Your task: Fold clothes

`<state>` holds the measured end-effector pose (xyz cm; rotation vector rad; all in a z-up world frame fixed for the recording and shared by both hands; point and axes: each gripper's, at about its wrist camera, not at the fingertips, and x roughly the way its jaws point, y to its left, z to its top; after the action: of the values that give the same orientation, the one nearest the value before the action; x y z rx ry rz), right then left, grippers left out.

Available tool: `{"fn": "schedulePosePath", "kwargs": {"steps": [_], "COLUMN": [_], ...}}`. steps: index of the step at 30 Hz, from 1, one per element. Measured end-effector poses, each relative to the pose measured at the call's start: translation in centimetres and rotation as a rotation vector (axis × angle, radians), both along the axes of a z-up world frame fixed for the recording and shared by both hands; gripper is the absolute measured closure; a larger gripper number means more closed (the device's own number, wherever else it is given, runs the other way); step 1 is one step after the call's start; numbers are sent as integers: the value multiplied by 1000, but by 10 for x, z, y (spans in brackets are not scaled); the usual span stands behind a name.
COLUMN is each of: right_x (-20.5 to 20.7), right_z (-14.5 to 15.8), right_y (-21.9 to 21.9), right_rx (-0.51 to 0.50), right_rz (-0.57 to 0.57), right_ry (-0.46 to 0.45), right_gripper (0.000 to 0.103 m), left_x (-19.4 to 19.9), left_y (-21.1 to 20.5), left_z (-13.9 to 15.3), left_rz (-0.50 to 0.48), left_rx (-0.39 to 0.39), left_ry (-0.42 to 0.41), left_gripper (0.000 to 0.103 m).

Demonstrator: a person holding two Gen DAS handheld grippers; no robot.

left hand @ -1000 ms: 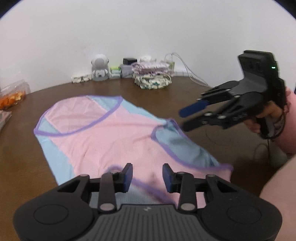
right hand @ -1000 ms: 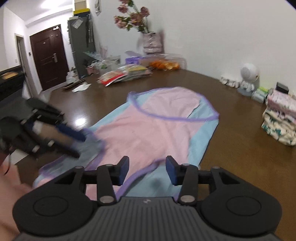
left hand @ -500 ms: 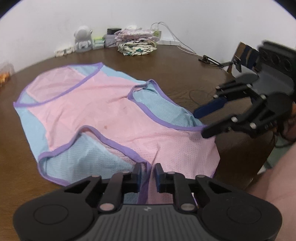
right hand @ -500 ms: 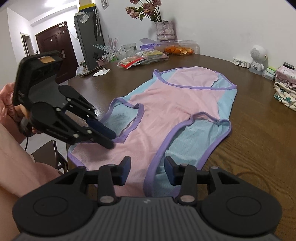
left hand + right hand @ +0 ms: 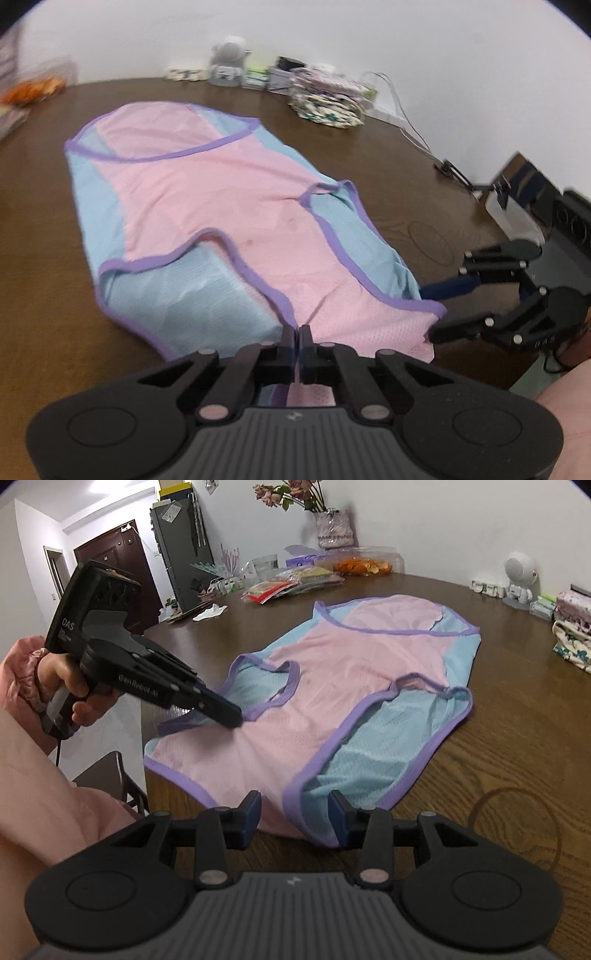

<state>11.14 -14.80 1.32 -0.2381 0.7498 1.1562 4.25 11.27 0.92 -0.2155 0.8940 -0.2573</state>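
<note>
A pink and blue mesh tank top (image 5: pixel 236 192) with purple trim lies flat on the brown table (image 5: pixel 44 236). My left gripper (image 5: pixel 298 334) is shut on the near shoulder of the tank top, beside the purple armhole trim. In the right wrist view the same left gripper (image 5: pixel 236 720) pinches the pink fabric at the left shoulder. My right gripper (image 5: pixel 294 812) stands open low over the near right shoulder, with the trimmed edge of the tank top (image 5: pixel 351 686) between its fingers. The left wrist view shows the right gripper (image 5: pixel 434 310) straddling that fabric corner without pressing it.
A stack of folded clothes (image 5: pixel 328 103) and a small white figure (image 5: pixel 227 62) sit at the table's far side near a cable (image 5: pixel 406 125). Snack bags (image 5: pixel 295 581) and a flower vase (image 5: pixel 332 528) stand at the other end. A chair (image 5: pixel 107 779) is beside the table edge.
My left gripper has sunk to the tank top and shut on its shoulder. My right gripper has come down and across to the other shoulder corner, still open.
</note>
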Motion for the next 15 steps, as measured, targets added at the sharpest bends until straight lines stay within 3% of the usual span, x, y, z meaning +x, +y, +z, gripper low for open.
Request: {"fn": "schedulePosePath", "kwargs": {"steps": [4,10,12,15], "right_x": [-1,1,6,24], "right_z": [1,0,0,7], "right_y": [0,5,12,20], "right_rx": [-8,-60,-103,-169], "right_rz": [34,104,168,243], "right_ry": [-11,-39,-25,81], "right_gripper": [61,64,86,98], "left_x": [-4,-1,2,5], "left_y": [15,16,12,9], "left_z": [0,3,1,-2], "left_rz": [72,103,97,91], "left_rx": [-81,-81,-64,-44], "left_ry": [5,-12,-6,2], "left_gripper": [101,94,94,94]}}
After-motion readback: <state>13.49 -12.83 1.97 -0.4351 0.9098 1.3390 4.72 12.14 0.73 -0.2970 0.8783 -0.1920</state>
